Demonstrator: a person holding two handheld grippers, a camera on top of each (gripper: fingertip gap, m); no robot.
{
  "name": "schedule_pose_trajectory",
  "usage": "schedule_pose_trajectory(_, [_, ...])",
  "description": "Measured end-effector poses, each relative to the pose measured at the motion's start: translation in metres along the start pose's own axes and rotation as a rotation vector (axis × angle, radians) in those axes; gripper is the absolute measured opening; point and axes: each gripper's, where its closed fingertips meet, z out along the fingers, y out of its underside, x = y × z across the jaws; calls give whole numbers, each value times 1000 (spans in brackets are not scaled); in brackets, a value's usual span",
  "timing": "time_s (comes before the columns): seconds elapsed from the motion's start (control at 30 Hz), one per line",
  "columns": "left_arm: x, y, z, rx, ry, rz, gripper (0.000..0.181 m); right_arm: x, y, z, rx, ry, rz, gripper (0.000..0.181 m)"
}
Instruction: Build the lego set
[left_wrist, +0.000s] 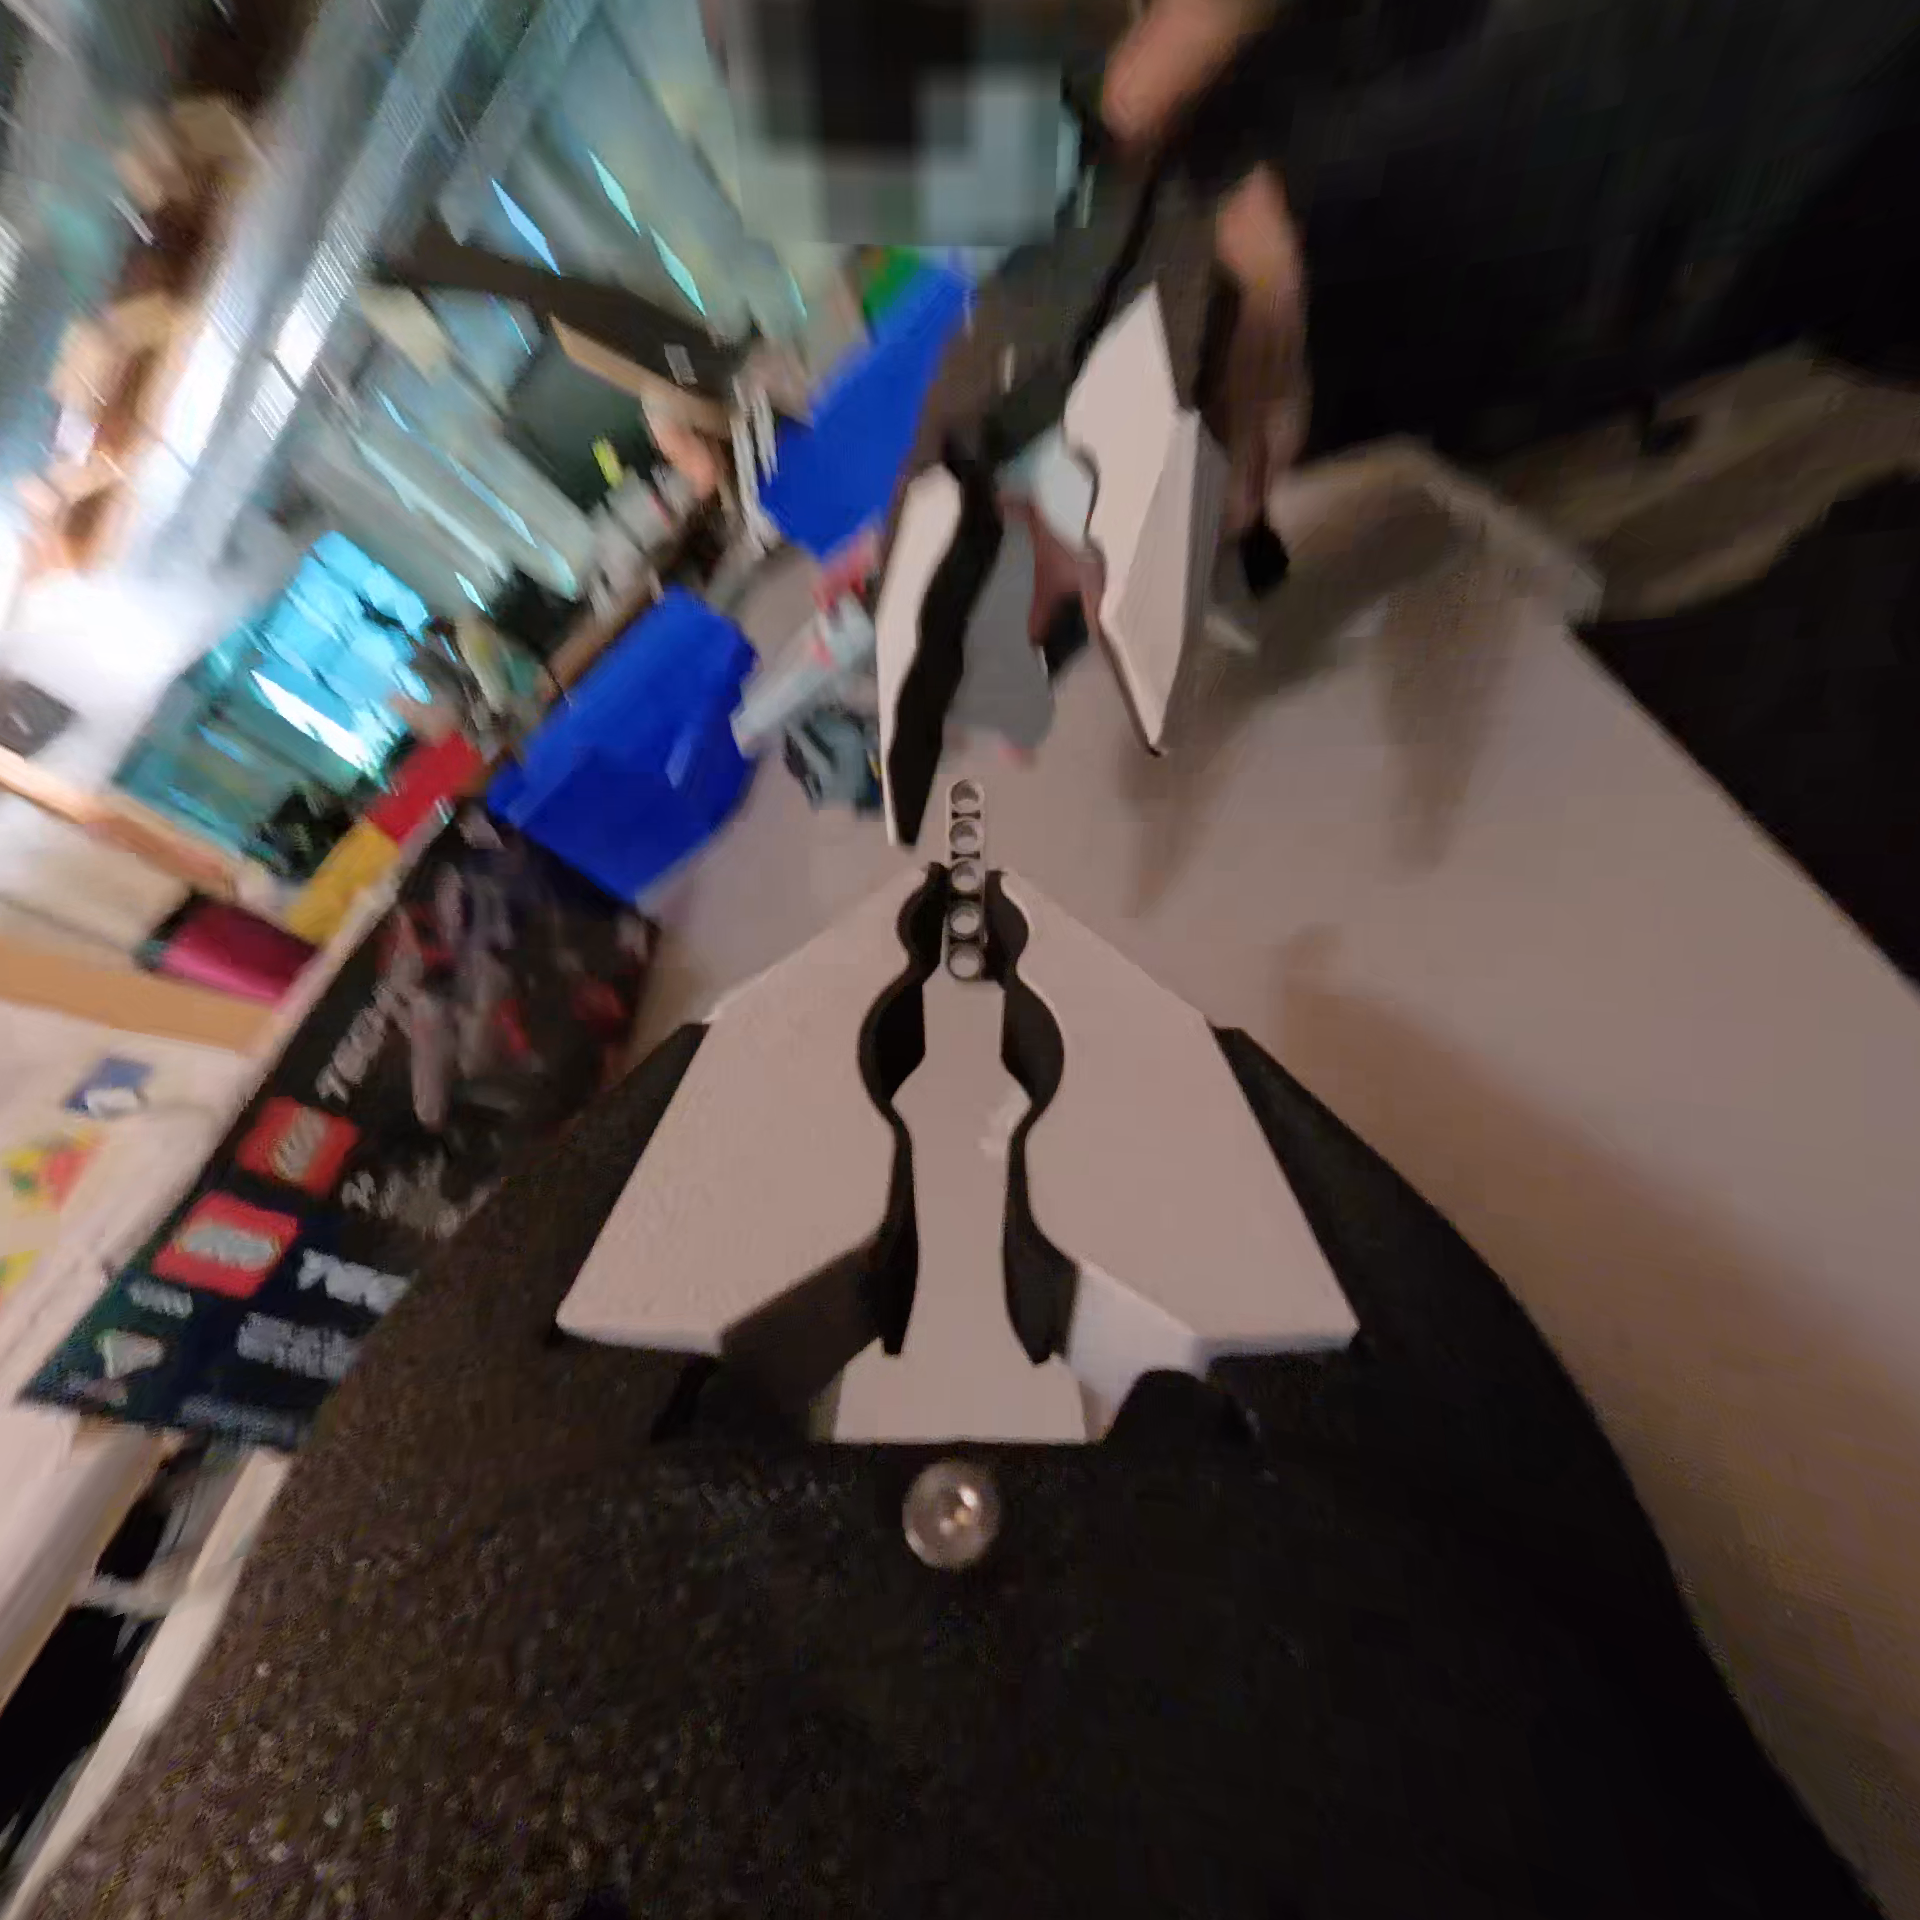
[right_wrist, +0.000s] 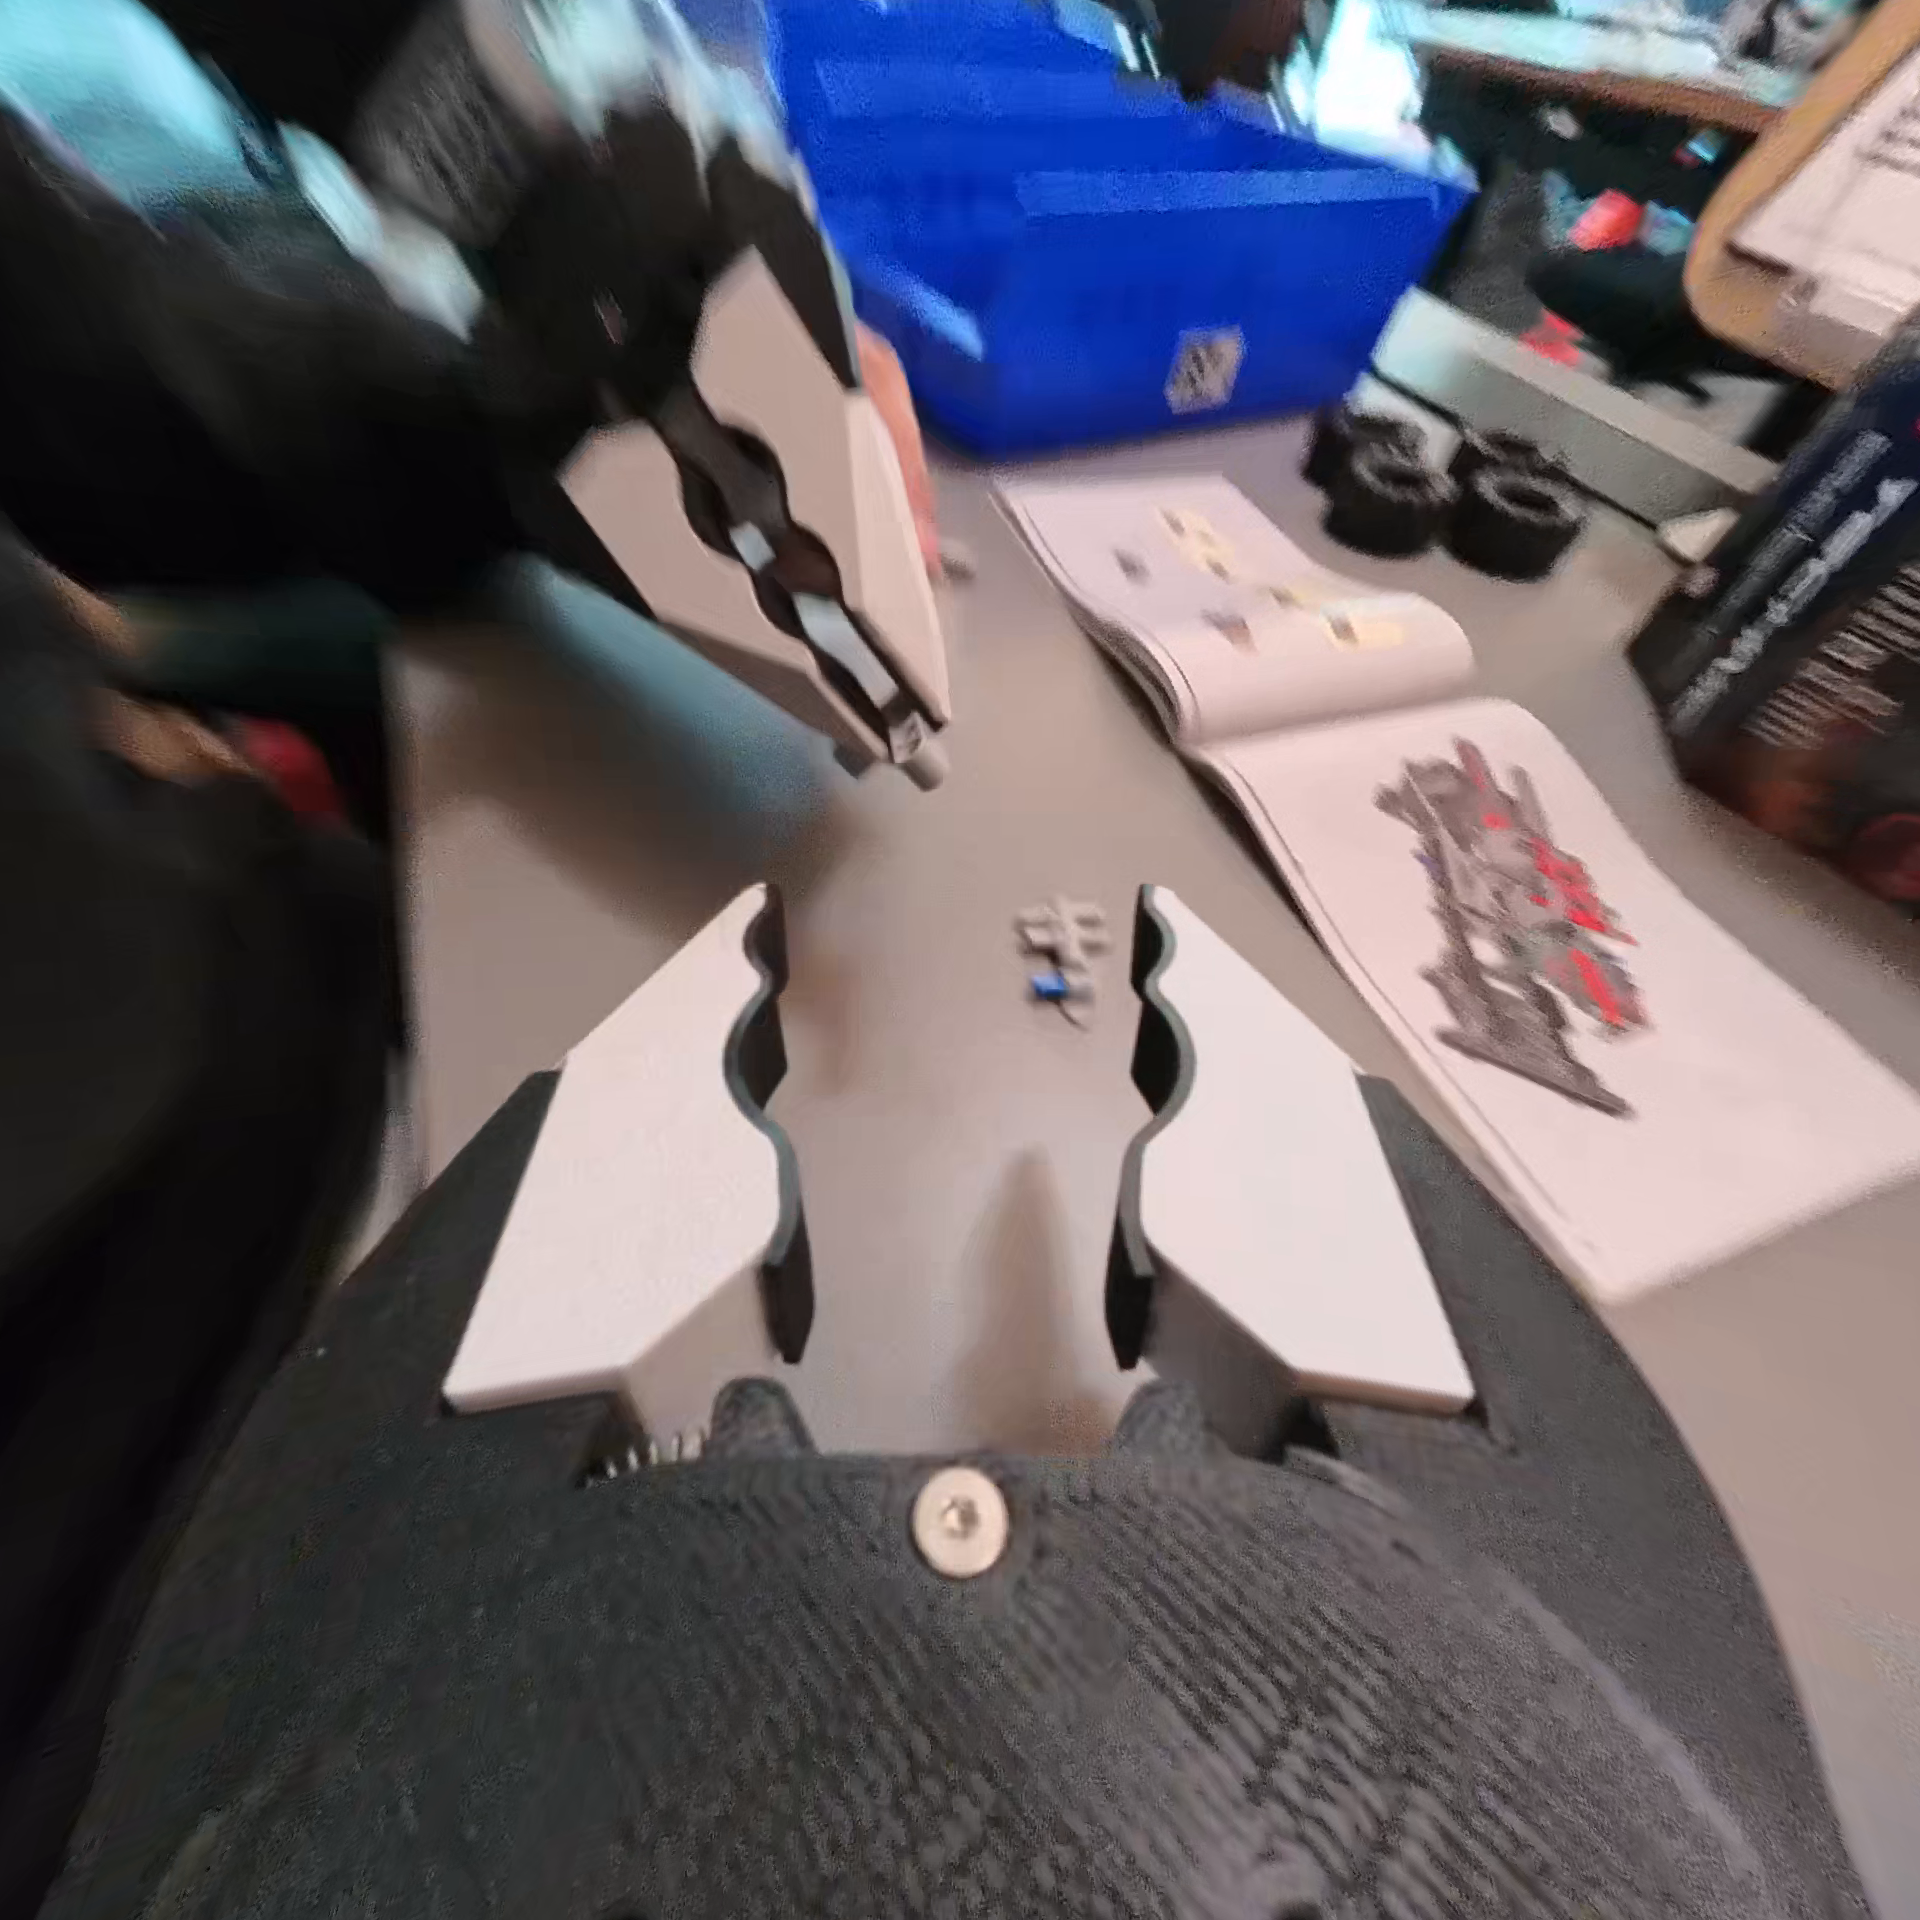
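My left gripper (left_wrist: 964, 883) is shut on a grey beam with a row of holes (left_wrist: 966, 873), which sticks out past its fingertips above the table. The same gripper shows in the right wrist view (right_wrist: 904, 743), tilted down with the grey beam (right_wrist: 923, 767) at its tip. My right gripper (right_wrist: 956, 914) is open and empty above the table; it shows in the left wrist view (left_wrist: 1023, 769), open, just beyond the beam. A small cluster of grey and blue lego pieces (right_wrist: 1062, 961) lies on the table between the right gripper's fingertips.
An open instruction booklet (right_wrist: 1455, 852) lies at the right. Several black tyres (right_wrist: 1444, 499) sit behind it. A blue bin (right_wrist: 1101, 229) stands at the back. The dark lego box (right_wrist: 1808, 665) stands at the far right and shows in the left wrist view (left_wrist: 343, 1143). My two grippers' fingertips are within a few centimetres of each other.
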Motion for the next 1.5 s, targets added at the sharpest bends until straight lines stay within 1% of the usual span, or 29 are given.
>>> schedule_pose_trajectory(0.03, [-7,-16,-1,86,-24,-24,5,-3,-14,-7,94,-77,96,70])
schedule_pose_trajectory(0.07, [-14,-30,-2,161,-53,-47,5,-2,-28,-12,187,-144,212,68])
schedule_pose_trajectory(0.1, [-23,-42,-3,229,-92,-50,5,3,-42,-16,278,-208,337,63])
schedule_pose_trajectory(0.13, [-31,-52,-5,284,-137,-33,5,5,-57,-20,377,-293,449,62])
schedule_pose_trajectory(0.17, [-38,-59,-7,317,-188,-4,4,3,-73,-26,480,-396,536,58])
schedule_pose_trajectory(0.2, [-41,-66,-8,339,-225,42,4,1,-84,-29,555,-479,605,48])
schedule_pose_trajectory(0.23, [-42,-71,-8,344,-257,103,5,-1,-90,-29,588,-545,660,47])
schedule_pose_trajectory(0.27, [-40,-76,-7,332,-280,181,4,-6,-92,-26,579,-600,707,51])
schedule_pose_trajectory(0.33, [-30,-85,-4,320,-286,339,4,-21,-94,-21,541,-677,734,59])
schedule_pose_trajectory(0.37, [-26,-89,-3,318,-292,397,4,-27,-98,-23,555,-710,742,63])
schedule_pose_trajectory(0.43, [-15,-95,-1,322,-247,466,4,-35,-110,-37,635,-808,760,62])
schedule_pose_trajectory(0.47, [-13,-97,0,325,-232,481,4,-35,-114,-43,673,-833,773,57])
schedule_pose_trajectory(0.5, [-10,-99,1,330,-218,500,4,-36,-113,-44,674,-839,785,52])
schedule_pose_trajectory(0.57, [-9,-102,2,335,-210,533,4,-45,-107,-45,624,-872,764,57])
schedule_pose_trajectory(0.67, [-7,-105,5,345,-179,540,4,-53,-104,-51,624,-931,741,56])
schedule_pose_trajectory(0.77, [-2,-108,7,358,-156,539,4,-59,-106,-55,634,-977,717,48])
schedule_pose_trajectory(0.9, [2,-109,7,376,-125,522,4,-68,-105,-56,638,-975,633,44])
schedule_pose_trajectory(1.0, [-1,-102,7,361,-116,494,5,-64,-103,-51,635,-883,551,44])
schedule_pose_trajectory(1.03, [-3,-98,8,339,-116,471,8,-62,-102,-49,635,-841,520,44])
schedule_pose_trajectory(1.07, [-7,-93,8,316,-121,436,14,-61,-103,-49,642,-801,480,44])
schedule_pose_trajectory(1.1, [-11,-89,7,297,-116,386,24,-57,-105,-47,646,-734,438,43])
schedule_pose_trajectory(1.13, [-14,-83,5,278,-101,314,31,-51,-105,-43,628,-639,380,44])
schedule_pose_trajectory(1.17, [-19,-76,4,249,-94,217,35,-44,-102,-38,588,-529,308,44])
schedule_pose_trajectory(1.23, [-31,-57,2,186,-74,-41,36,-19,-92,-27,467,-230,133,44])
schedule_pose_trajectory(1.3, [-37,-40,2,146,-29,-359,34,8,-81,-24,337,47,-46,44])
schedule_pose_trajectory(1.37, [-44,-19,6,55,-5,-671,35,36,-74,-27,245,295,-177,45])
schedule_pose_trajectory(1.43, [-46,-4,12,-12,41,-875,37,50,-71,-28,205,446,-278,45])
schedule_pose_trajectory(1.5, [-48,2,20,-32,81,-975,38,60,-64,-22,146,565,-344,44])
